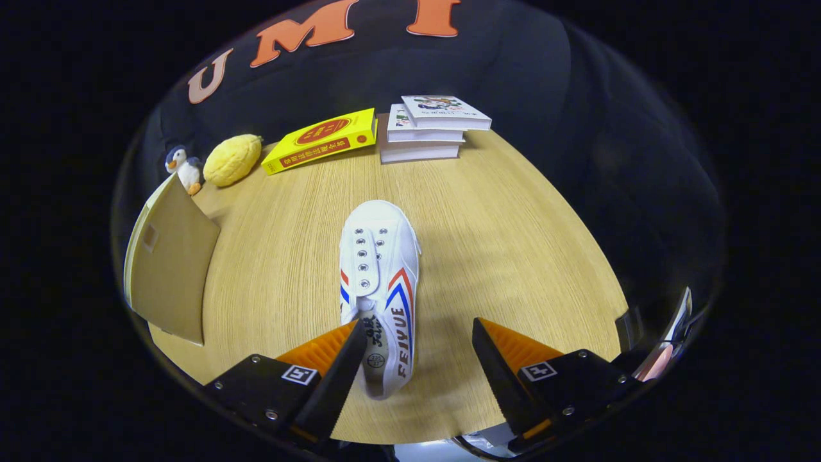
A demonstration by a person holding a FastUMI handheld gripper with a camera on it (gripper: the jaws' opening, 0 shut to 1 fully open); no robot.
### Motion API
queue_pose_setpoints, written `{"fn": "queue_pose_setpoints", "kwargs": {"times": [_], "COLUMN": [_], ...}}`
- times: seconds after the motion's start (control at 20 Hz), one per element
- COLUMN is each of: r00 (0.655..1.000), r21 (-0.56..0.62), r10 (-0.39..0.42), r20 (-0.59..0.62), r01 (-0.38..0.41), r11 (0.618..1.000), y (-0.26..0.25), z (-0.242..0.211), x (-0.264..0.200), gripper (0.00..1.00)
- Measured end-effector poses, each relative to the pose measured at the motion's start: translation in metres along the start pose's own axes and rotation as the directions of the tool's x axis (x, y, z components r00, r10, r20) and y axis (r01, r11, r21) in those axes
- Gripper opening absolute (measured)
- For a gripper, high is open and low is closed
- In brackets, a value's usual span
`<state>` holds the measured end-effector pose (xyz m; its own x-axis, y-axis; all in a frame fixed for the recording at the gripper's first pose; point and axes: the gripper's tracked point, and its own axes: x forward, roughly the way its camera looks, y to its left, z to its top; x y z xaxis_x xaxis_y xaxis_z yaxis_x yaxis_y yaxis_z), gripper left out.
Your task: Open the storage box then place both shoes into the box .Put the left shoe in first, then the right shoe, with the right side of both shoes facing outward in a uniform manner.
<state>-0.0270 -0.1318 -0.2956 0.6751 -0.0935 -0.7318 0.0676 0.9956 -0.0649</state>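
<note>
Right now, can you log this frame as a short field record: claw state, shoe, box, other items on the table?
claw: claw open, fingers spread either side of the shoe's heel, not pressing on it
shoe: white sneaker lying on the wooden table, toe pointing away from the claw
box: storage box off to the left, tan flap facing us
clutter: yellow book, stacked books, yellow plush, penguin toy beyond the shoe

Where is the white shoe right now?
The white shoe lies on the wooden table, heel between the open gripper fingers nearer the left one, toe pointing toward the stacked books.
</note>
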Motion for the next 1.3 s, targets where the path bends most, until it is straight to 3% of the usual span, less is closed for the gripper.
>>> {"fn": "queue_pose_setpoints", "kwargs": {"times": [0.1, 0.3, 0.45, 0.6, 0.7, 0.75, 0.8, 0.95, 1.2, 1.3], "r00": [1.0, 1.0, 0.996, 0.992, 0.99, 0.99, 0.991, 0.992, 0.968, 0.957], "r21": [-0.012, -0.047, -0.034, -0.041, -0.035, -0.043, -0.036, 0.059, 0.188, 0.183], "r10": [0.018, 0.014, 0.055, 0.101, 0.125, 0.122, 0.113, 0.126, 0.235, 0.253], "r20": [-0.011, -0.025, -0.066, -0.073, -0.07, -0.071, -0.065, -0.022, 0.091, 0.142], "r01": [-0.018, -0.015, -0.057, -0.104, -0.127, -0.125, -0.116, -0.125, -0.248, -0.277], "r11": [1.0, 0.999, 0.998, 0.994, 0.991, 0.991, 0.993, 0.99, 0.95, 0.943], "y": [0.003, 0.004, 0.011, 0.018, 0.025, 0.023, 0.02, 0.016, 0.033, 0.043], "z": [-0.001, 0.001, -0.002, 0.001, 0.002, 0.001, 0.002, 0.003, 0.028, 0.05], "x": [0.005, 0.021, 0.033, 0.036, 0.037, 0.036, 0.036, 0.04, 0.02, 0.014], "gripper": [0.98, 0.85, 0.72, 0.66, 0.46, 0.31, 0.28, 0.01, 0.0, 0.0]}}
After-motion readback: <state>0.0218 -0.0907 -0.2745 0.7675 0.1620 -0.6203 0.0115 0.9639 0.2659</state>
